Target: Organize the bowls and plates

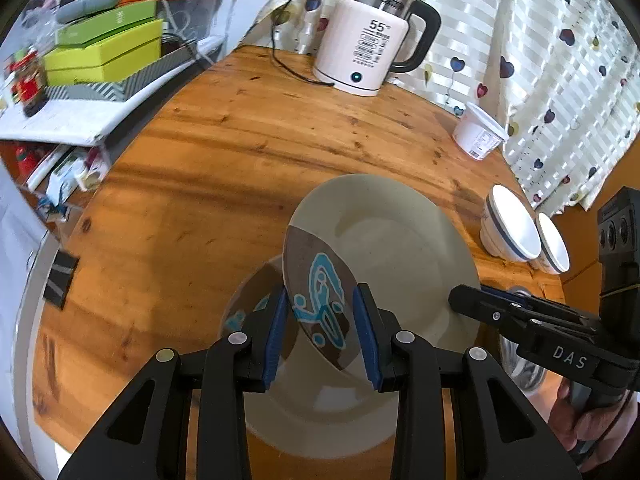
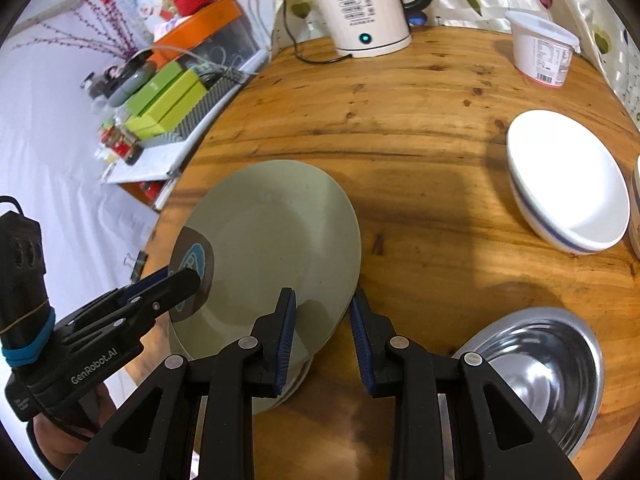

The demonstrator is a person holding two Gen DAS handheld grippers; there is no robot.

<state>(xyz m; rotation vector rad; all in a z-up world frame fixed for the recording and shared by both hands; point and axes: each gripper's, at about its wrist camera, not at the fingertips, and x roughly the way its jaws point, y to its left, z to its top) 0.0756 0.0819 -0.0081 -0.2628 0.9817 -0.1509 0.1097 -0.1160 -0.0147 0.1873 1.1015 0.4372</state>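
A beige plate (image 1: 392, 248) (image 2: 276, 224) with a brown patch and a blue drawing hangs tilted above the wooden table (image 1: 224, 148), held from both sides. My left gripper (image 1: 320, 332) is shut on its brown-patch rim. My right gripper (image 2: 324, 336) is shut on the opposite rim, and shows from the side in the left wrist view (image 1: 460, 300). Right below lies a second plate of the same kind (image 1: 320, 420) (image 2: 262, 404). Two white bowls with a blue stripe (image 1: 508, 232) (image 2: 568, 184) stand to the right. A steel bowl (image 2: 536, 372) sits close by my right gripper.
A white electric kettle (image 1: 372, 40) (image 2: 356, 4) with its cord stands at the back of the table. A white tub (image 1: 478, 132) (image 2: 540, 52) sits by the heart-patterned curtain. Left of the table is a shelf with green boxes (image 1: 104, 52). A hand (image 1: 592, 428) holds the right gripper.
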